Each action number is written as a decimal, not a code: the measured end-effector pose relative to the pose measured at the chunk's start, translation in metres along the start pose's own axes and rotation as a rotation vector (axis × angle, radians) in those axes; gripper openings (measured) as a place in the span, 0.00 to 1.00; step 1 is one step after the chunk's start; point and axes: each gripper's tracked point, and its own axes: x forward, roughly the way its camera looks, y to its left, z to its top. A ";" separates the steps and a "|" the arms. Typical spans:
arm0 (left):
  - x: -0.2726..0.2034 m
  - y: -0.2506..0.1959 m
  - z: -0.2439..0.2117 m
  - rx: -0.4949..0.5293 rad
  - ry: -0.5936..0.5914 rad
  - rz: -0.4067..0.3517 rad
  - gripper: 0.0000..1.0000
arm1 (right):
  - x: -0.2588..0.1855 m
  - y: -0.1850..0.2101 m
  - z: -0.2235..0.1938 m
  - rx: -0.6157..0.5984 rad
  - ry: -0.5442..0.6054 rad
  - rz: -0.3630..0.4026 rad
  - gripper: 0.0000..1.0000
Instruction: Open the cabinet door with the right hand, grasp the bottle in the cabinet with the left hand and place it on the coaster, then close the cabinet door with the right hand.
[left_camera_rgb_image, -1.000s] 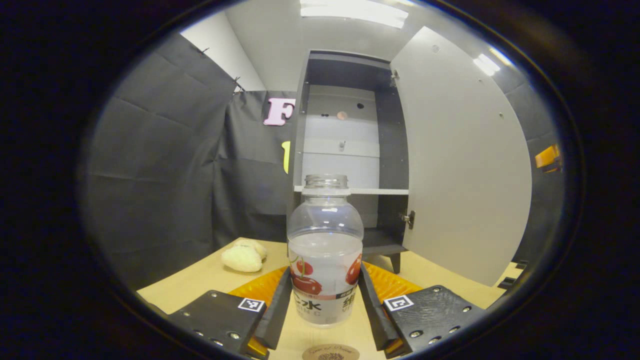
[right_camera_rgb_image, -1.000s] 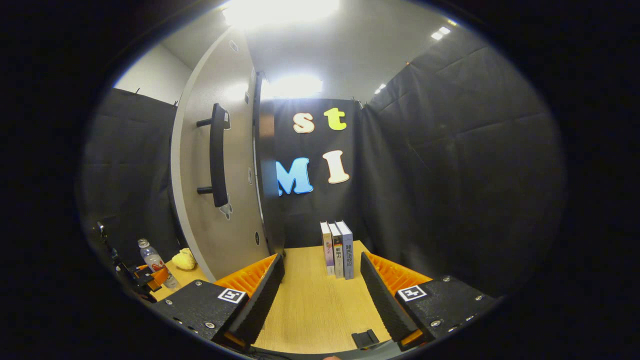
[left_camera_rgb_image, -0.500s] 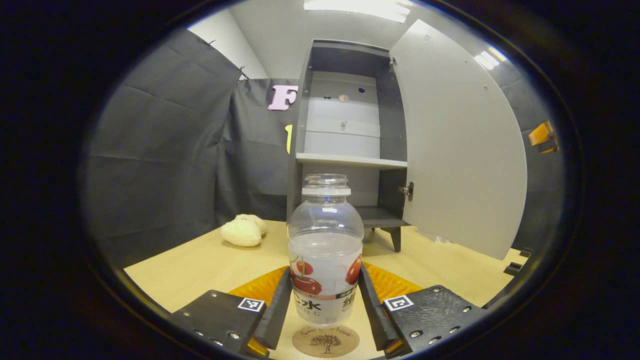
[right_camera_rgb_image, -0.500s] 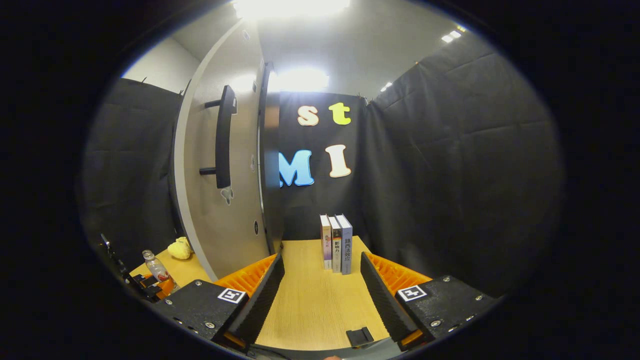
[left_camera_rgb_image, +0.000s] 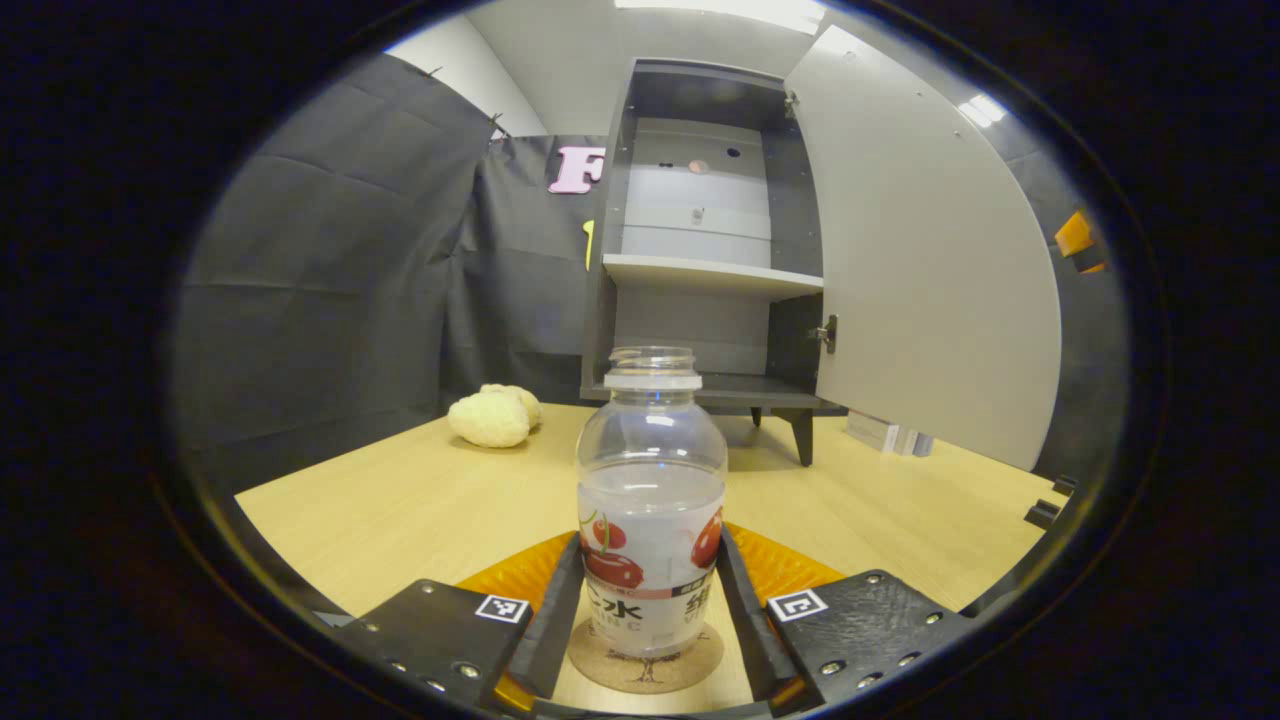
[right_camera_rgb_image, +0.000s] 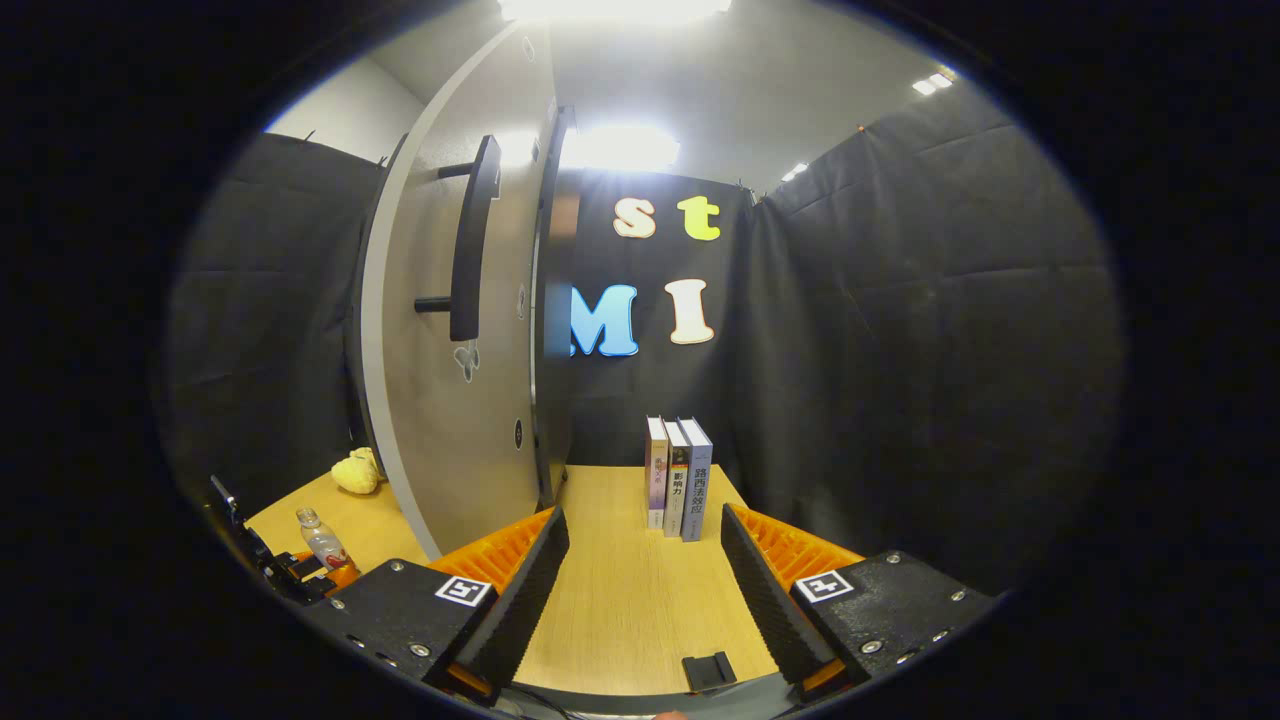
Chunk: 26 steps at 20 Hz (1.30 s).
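In the left gripper view a clear bottle (left_camera_rgb_image: 651, 500) with a cherry label and no cap stands upright between my left gripper's (left_camera_rgb_image: 648, 620) fingers, which press on its sides. Its base sits on or just over the round cork coaster (left_camera_rgb_image: 645, 668). Behind it the grey cabinet (left_camera_rgb_image: 700, 240) stands with its door (left_camera_rgb_image: 930, 260) swung wide to the right. In the right gripper view my right gripper (right_camera_rgb_image: 640, 590) is open over the table, holding nothing. The door (right_camera_rgb_image: 450, 330) with its dark handle (right_camera_rgb_image: 472, 240) rises to its upper left. The bottle (right_camera_rgb_image: 322, 542) and left gripper (right_camera_rgb_image: 280, 570) appear small at far left.
A pale plush toy (left_camera_rgb_image: 492, 415) lies on the wooden table (left_camera_rgb_image: 400, 500) left of the cabinet. Three upright books (right_camera_rgb_image: 678, 478) stand against the back wall ahead of the right gripper. A small black clip (right_camera_rgb_image: 708, 670) lies near the table's front edge.
My left gripper has lowered the bottle down onto the coaster, so the cabinet now looks higher and farther. The right gripper has shifted slightly; the door stays open.
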 end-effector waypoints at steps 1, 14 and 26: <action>-0.001 -0.001 -0.004 0.006 0.007 0.002 0.71 | 0.000 0.001 -0.002 0.005 0.005 0.004 0.94; -0.009 0.003 0.005 0.058 0.066 0.070 0.79 | 0.020 0.008 0.014 0.037 -0.021 0.054 0.94; -0.076 -0.012 0.056 0.063 0.119 0.090 0.79 | 0.039 0.007 0.071 0.137 -0.119 0.096 0.94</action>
